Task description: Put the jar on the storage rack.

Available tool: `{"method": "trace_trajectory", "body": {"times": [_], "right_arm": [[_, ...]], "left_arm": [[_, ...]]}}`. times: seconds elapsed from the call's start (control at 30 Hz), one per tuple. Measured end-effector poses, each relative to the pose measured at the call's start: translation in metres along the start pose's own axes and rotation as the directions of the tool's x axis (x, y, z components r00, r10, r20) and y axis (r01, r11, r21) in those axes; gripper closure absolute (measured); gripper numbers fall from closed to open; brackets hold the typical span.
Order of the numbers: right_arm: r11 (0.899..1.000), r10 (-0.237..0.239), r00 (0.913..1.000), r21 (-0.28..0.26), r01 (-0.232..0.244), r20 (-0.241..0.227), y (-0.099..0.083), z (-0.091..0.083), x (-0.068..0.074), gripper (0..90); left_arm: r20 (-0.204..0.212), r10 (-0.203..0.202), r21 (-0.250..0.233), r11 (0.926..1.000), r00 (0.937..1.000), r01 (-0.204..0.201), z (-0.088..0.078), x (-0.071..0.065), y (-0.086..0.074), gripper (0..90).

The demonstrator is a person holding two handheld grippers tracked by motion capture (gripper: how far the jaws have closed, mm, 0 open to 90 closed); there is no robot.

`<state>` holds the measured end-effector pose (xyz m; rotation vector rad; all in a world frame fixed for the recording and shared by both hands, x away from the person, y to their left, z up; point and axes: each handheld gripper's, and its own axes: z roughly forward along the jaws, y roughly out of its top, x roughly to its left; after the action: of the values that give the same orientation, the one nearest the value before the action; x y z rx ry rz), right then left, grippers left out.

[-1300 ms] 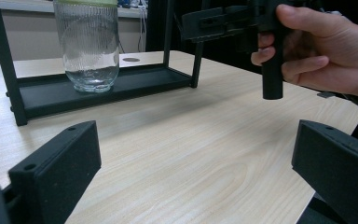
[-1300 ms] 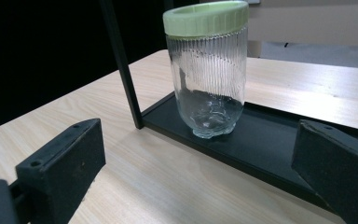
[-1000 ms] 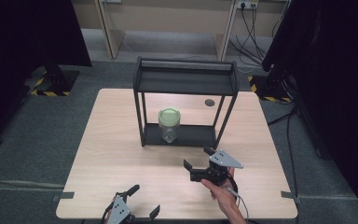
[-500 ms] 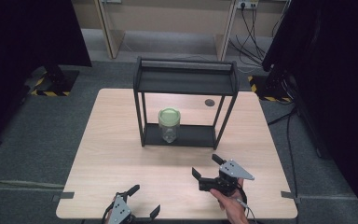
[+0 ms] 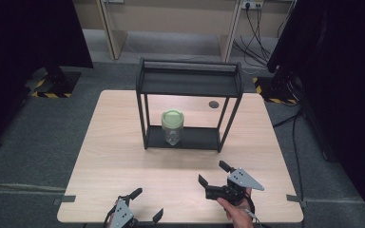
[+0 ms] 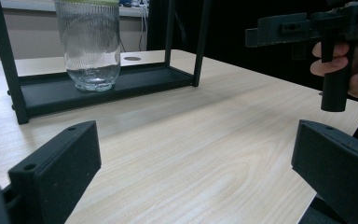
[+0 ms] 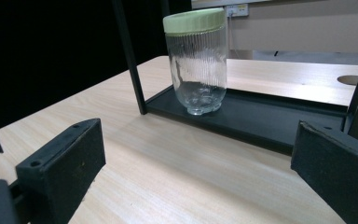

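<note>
left gripper (image 5: 146, 206): nearest the table's (image 5: 123, 156) front edge, well short of the rack (image 5: 189, 78) and left of its span. Jaws wide apart, nothing between them.
right gripper (image 5: 215, 173): a bit further in, held in a hand (image 5: 235, 213), in front of the rack's right half, well apart from it. Jaws spread, empty. Grey three-cornered plate on top.
right gripper, from the left gripper view (image 6: 303, 28): off the table, fingers (image 6: 328, 63) wrapped round the grip.
glass jar (image 5: 172, 128): upright on the rack's bottom tray, left of centre, between the front posts. Ribbed clear glass, looks empty.
jar lid (image 5: 172, 118): pale green, seated on the jar.
rack: black metal frame, two levels, mid-table; top shelf bare.
bottom tray (image 7: 270, 119): flat on the table, jar near its left post.
cable hole (image 5: 213, 104): in the tabletop behind the rack, right side.
</note>
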<state>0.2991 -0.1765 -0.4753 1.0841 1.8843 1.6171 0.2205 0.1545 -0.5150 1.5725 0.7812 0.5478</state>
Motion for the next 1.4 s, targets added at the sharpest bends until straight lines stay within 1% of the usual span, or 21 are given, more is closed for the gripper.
{"method": "trace_trajectory", "body": {"times": [0.1,0.17,0.37,0.43,0.6,0.87,0.9,1.03,1.27,1.4], "right_arm": [[1.000,-0.012,0.9999,0.007,0.012,-0.005,-0.002,-0.001,0.003,3.2],[1.000,-0.008,0.9998,0.011,0.008,-0.016,-0.004,-0.002,0.006,3.2],[0.999,-0.017,0.9995,0.032,0.018,-0.027,-0.013,-0.002,0.013,3.3],[0.999,-0.016,0.9995,0.037,0.017,-0.029,-0.015,-0.003,0.013,3.3],[0.999,-0.010,0.9996,0.030,0.011,-0.027,-0.017,-0.008,0.013,3.4],[0.998,-0.011,0.9993,0.054,0.013,-0.034,-0.028,-0.012,0.017,3.5],[0.998,-0.017,0.9993,0.055,0.019,-0.034,-0.028,-0.013,0.018,3.5],[0.999,-0.010,0.9992,0.048,0.012,-0.038,-0.029,-0.016,0.020,3.5],[0.998,-0.031,0.9985,0.053,0.033,-0.045,-0.033,-0.020,0.027,3.6],[0.998,-0.022,0.9986,0.050,0.024,-0.048,-0.034,-0.023,0.028,3.6]], "left_arm": [[-0.002,-0.005,-0.002,1.0000,1.0000,0.005,0.000,0.000,0.000,0.6],[-0.002,-0.007,-0.004,1.0000,1.0000,0.007,0.000,0.000,0.000,0.6],[0.000,-0.001,-0.001,1.0000,1.0000,0.001,0.000,0.000,0.000,0.6],[-0.002,-0.004,-0.001,1.0000,1.0000,0.004,0.000,0.000,0.000,0.6],[-0.001,-0.004,-0.001,1.0000,1.0000,0.004,0.000,0.000,0.000,0.7],[-0.001,-0.003,0.000,1.0000,1.0000,0.003,0.000,0.000,0.000,0.7],[-0.002,-0.004,0.001,1.0000,1.0000,0.004,0.000,0.000,0.000,0.7],[0.000,-0.003,0.000,1.0000,1.0000,0.003,0.000,0.000,0.000,0.9],[0.000,-0.002,0.000,1.0000,1.0000,0.002,0.000,0.000,0.000,0.9],[-0.001,-0.002,0.000,1.0000,1.0000,0.002,0.000,0.000,0.000,0.9]]}}
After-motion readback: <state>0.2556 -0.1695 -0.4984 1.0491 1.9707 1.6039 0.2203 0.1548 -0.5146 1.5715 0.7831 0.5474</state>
